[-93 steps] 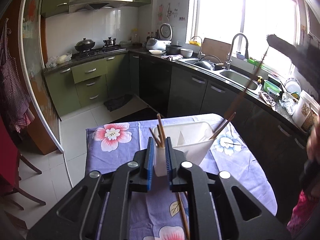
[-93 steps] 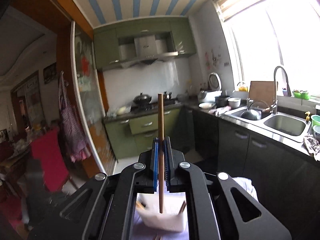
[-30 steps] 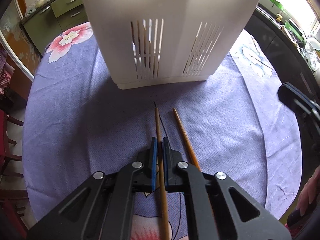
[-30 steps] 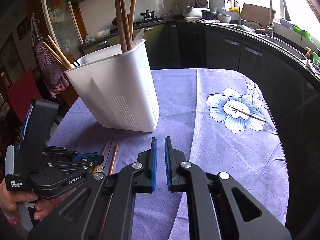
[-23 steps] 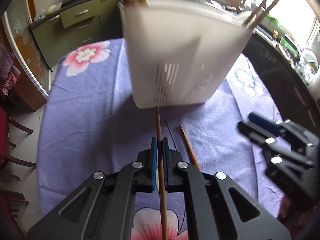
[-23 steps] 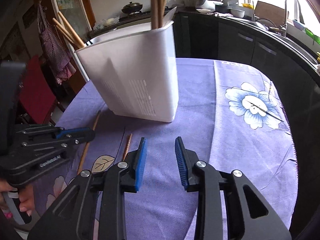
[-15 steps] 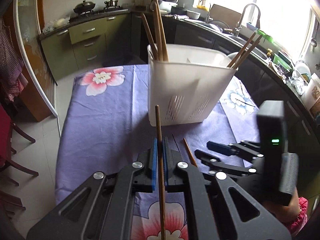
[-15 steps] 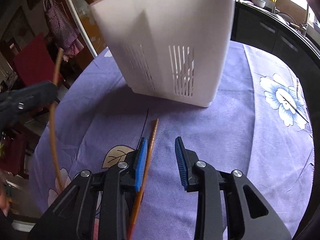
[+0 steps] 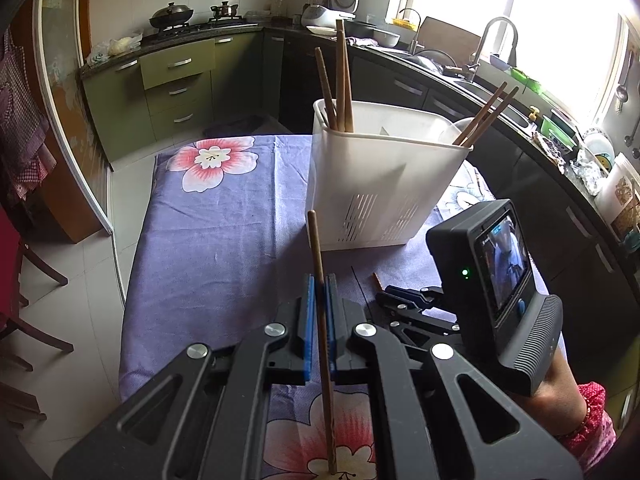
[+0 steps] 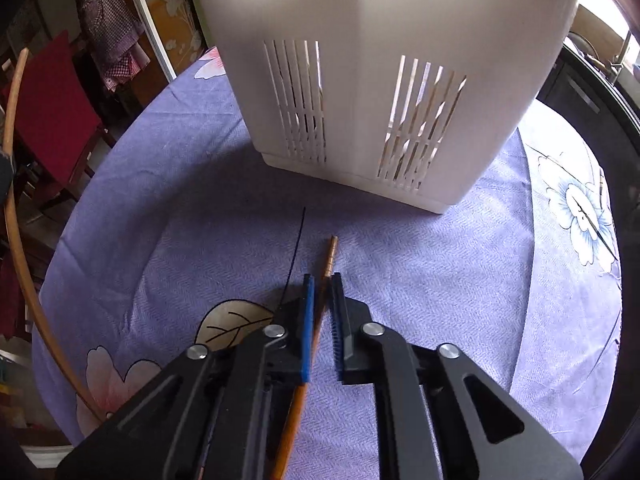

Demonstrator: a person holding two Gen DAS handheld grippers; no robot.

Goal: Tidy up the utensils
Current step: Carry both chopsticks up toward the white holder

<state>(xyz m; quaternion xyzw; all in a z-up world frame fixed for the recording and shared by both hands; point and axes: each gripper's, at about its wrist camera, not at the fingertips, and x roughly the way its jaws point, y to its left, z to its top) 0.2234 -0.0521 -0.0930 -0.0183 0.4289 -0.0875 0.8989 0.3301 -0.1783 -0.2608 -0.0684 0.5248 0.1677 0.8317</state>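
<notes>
purple cloth [image 9: 224, 240] with big flowers covers the table, and a white plastic holder [image 9: 380, 176] stands on it. the holder has thin slots low on its side. three brown chopsticks [image 9: 340, 80] stick up from its left corner, and two more [image 9: 486, 114] lean out at its right corner. the left gripper [image 9: 319, 312] is up above the table, and its blue pads are pressed together on one brown chopstick [image 9: 318, 264]. that chopstick runs between the pads and pokes out past the tips, toward the holder, and it does not touch the holder. the right gripper [image 10: 322, 280] is low over the cloth, just in front of the holder. its jaws have just been closing, and now they pinch another chopstick [image 10: 329, 254] near the end. the tip of that chopstick sticks out past the pads and points at the holder, and the rest of it runs back under the gripper along the cloth. in the left view a hand in a pink sleeve [image 9: 592, 428] holds the right gripper. behind the table there are green cupboards [image 9: 176, 80] and a sink with a tap [image 9: 492, 40] under a bright window.
</notes>
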